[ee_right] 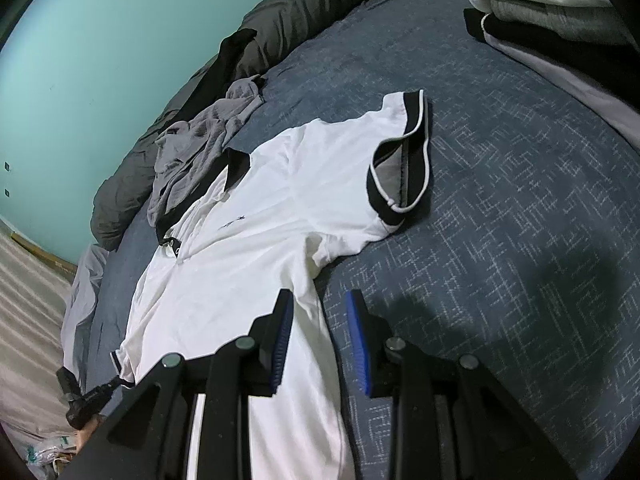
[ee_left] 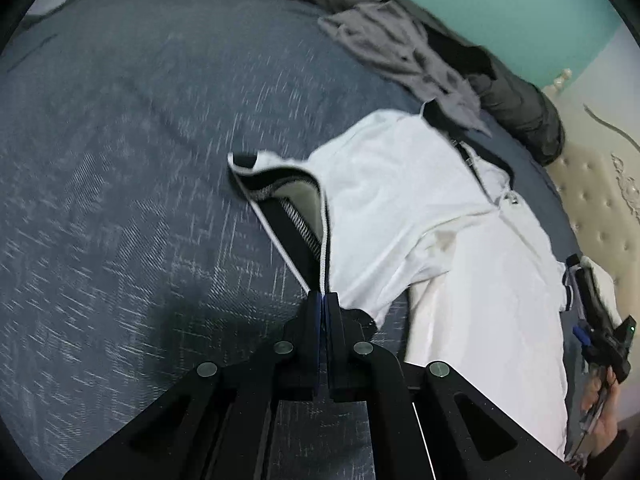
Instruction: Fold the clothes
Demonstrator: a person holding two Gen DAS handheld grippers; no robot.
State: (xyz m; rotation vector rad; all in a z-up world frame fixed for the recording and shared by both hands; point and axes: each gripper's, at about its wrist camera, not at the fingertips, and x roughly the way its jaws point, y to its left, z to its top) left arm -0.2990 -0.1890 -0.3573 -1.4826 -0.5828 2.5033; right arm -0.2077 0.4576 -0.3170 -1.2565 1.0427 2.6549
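**Polo shirt: handling and room**

Far left: a crumpled grey garment [ee_right: 200, 140] lies against a dark duvet [ee_right: 280, 20] and touches the collar [ee_right: 236, 164] end of the shirt. That side is crowded, so I would not sweep cloth that way.

Centre: the white polo shirt [ee_right: 248, 248] lies spread, front up, on the blue bedspread [ee_right: 520, 200]. I judge it light, limp and thin. It will drape and crease rather than hold a line, so it wants lifting by a firm edge. The banded hems look the stiffest parts.

The right gripper [ee_right: 318, 296] has its tongs apart over the shirt's side edge below the armpit, one finger above white cloth and one above bedspread. Nothing is pinched. I cannot tell whether they touch.

Right: the black-banded cuff [ee_right: 416, 152] gapes open. In the left wrist view the left gripper [ee_left: 323, 298] has its tongs together, and the cuff's piping runs straight into the tips. I read that as clamped on the cuff, though the right wrist view shows no tool there.

Further right is bare bedspread, the best room for a fold. Far right, a folded stack [ee_right: 540, 8] marks the limit.
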